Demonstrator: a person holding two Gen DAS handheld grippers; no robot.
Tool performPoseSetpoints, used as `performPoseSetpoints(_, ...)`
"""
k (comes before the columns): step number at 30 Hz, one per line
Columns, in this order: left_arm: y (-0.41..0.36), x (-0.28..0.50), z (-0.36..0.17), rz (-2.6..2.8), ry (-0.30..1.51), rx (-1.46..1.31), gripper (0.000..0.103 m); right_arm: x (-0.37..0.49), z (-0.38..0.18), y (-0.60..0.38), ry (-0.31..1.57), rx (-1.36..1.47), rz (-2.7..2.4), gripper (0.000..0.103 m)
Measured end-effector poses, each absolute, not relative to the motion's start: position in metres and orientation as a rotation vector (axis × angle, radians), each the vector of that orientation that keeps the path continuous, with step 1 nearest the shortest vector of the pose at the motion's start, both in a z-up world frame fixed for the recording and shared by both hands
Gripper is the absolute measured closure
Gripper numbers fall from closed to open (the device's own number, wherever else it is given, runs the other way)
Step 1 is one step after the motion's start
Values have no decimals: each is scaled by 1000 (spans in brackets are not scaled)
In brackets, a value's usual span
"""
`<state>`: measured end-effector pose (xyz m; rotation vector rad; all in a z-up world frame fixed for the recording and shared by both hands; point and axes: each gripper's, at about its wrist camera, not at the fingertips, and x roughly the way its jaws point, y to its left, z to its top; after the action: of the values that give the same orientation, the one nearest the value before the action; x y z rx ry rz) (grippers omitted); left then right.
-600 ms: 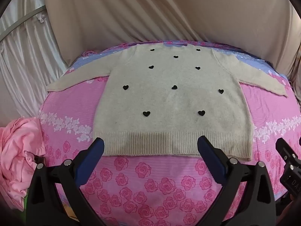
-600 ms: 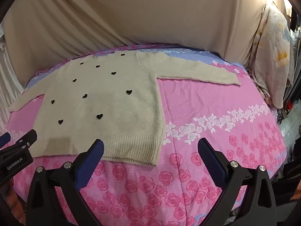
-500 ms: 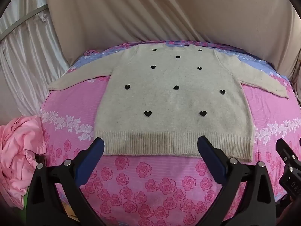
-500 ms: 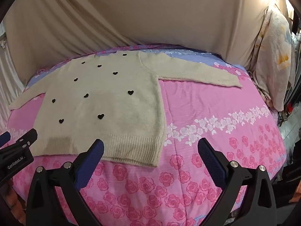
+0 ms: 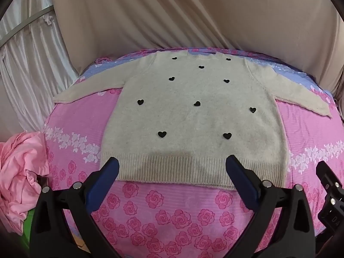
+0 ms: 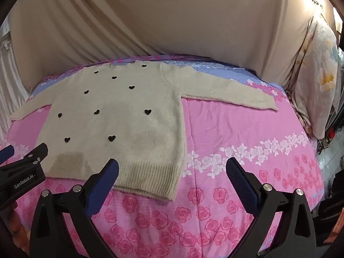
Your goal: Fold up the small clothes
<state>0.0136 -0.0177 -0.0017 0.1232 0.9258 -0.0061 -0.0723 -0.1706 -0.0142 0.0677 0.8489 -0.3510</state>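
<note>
The sweater's [image 5: 193, 116] neckline lies at the far edge and is too foreshortened to read. In the left wrist view, the pink garment [image 5: 19, 172] at the near left is cut by the picture's edge, and only a corner of the right gripper's [image 5: 331, 195] body shows. The hanging floral cloth [image 6: 318, 68] runs out of the right wrist view at the right.

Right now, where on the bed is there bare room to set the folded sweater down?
Bare pink rose-print bedspread lies right of the cream heart-dotted knit sweater, below its outstretched sleeve, and along the near edge. The left is crowded by crumpled pink clothing.
</note>
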Motion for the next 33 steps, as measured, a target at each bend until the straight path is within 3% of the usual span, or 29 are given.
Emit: performPoseSetpoints(33,-31,39,-15,-21,968,149,5,-53,-21,-176,868,32,-359,5)
